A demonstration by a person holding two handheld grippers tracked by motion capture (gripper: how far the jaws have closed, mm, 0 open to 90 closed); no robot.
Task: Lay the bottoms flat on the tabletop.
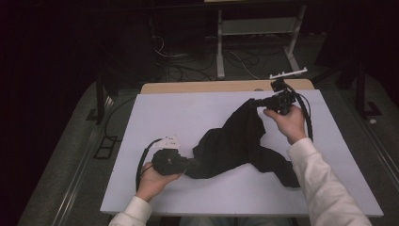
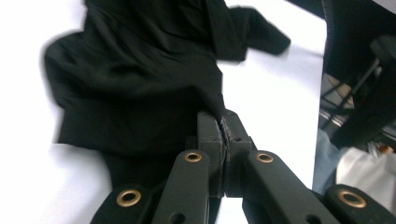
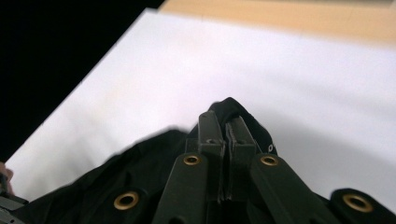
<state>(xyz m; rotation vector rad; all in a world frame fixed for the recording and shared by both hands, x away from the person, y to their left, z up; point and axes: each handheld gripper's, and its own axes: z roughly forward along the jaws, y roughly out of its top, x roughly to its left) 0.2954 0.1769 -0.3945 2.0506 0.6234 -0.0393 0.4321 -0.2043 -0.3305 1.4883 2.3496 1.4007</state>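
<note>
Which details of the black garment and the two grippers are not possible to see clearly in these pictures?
- Black garment: its type; bunched folds in the high view hide its shape.
- Left gripper: its jaw tips, too small and dark against the cloth in the high view.
- Right gripper: the fabric edge it pinches, hidden behind the jaws in the right gripper view.
- Garment's near part: cut off by the left gripper view's bottom edge.
</note>
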